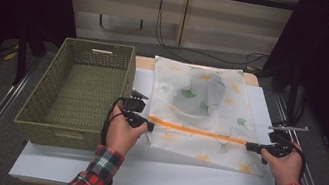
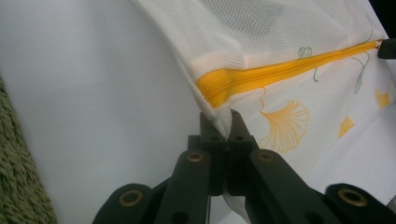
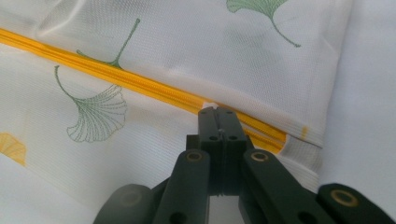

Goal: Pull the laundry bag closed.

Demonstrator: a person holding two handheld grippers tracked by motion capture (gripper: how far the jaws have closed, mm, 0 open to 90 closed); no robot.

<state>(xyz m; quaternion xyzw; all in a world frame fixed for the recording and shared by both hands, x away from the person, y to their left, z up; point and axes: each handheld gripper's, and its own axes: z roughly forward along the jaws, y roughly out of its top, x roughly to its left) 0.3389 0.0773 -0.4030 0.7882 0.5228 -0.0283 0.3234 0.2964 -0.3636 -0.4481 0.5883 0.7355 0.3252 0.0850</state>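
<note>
**Two grippers hold a mesh bag by its orange zipper**

Nearest the high camera are the person's two arms in red plaid sleeves point(image 1: 96, 177), coming up from the bottom edge. The sleeves are cut off there.

At the left sits a green woven basket point(image 1: 45, 98) on the white table point(image 1: 148, 176). Its inside looks bare.

Just beside the basket is the left hand point(image 1: 121, 131) with the left gripper point(image 1: 149, 126). From above, its tips touch the left end of the orange zipper point(image 1: 196, 130). The left gripper view comes much closer: the two black jaws are squeezed together on the edge of the white mesh bag point(image 2: 299, 28), just below the zipper's end point(image 2: 219, 86). A strip of basket shows at that view's left edge.

The bag point(image 1: 194, 113) lies flat in the middle of the table, printed with green and yellow leaves. Something grey point(image 1: 202, 96) sits inside it. It is too blurry to tell what it is.

At the right is the right hand point(image 1: 284, 166) with the right gripper point(image 1: 250, 147), at the zipper's other end. In the right gripper view the jaws are pressed tight on the zipper point(image 3: 140, 84), near the bag's side edge. A small white bit pokes out at their tips; I cannot tell if it is the zipper pull.
</note>
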